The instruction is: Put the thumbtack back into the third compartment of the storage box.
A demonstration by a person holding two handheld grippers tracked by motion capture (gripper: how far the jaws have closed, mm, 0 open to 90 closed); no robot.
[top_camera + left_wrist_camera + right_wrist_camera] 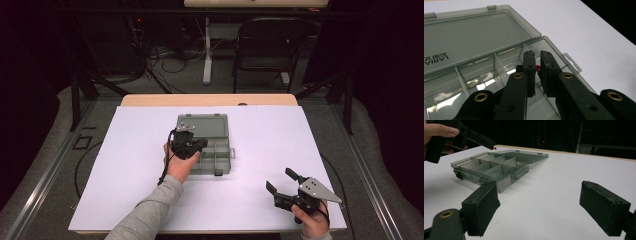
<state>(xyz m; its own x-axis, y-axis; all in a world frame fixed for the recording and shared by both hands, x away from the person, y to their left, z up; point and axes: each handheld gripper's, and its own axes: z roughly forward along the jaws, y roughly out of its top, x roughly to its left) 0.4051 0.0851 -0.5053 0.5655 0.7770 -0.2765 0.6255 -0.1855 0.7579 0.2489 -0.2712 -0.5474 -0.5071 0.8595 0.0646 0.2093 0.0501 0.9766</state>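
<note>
A smoky grey plastic compartment box (223, 161) lies open mid-table, its lid (202, 125) folded flat behind it. My left gripper (202, 145) hovers over the box's compartments. In the left gripper view its jaws (537, 58) are pinched on a small red piece (538, 68) above a compartment near the box's end wall. The right gripper view shows that red piece (495, 148) at the left gripper's (489, 145) tip, above the box (491, 167). My right gripper (280, 181) rests open near the front right of the table, holding nothing (539, 200).
A white sheet (125, 165) covers the table, with bare room all around the box. The box's latch tab (572, 62) sticks out on its side. Behind the table stand a black folding chair (270, 45), a desk leg and cables on the floor.
</note>
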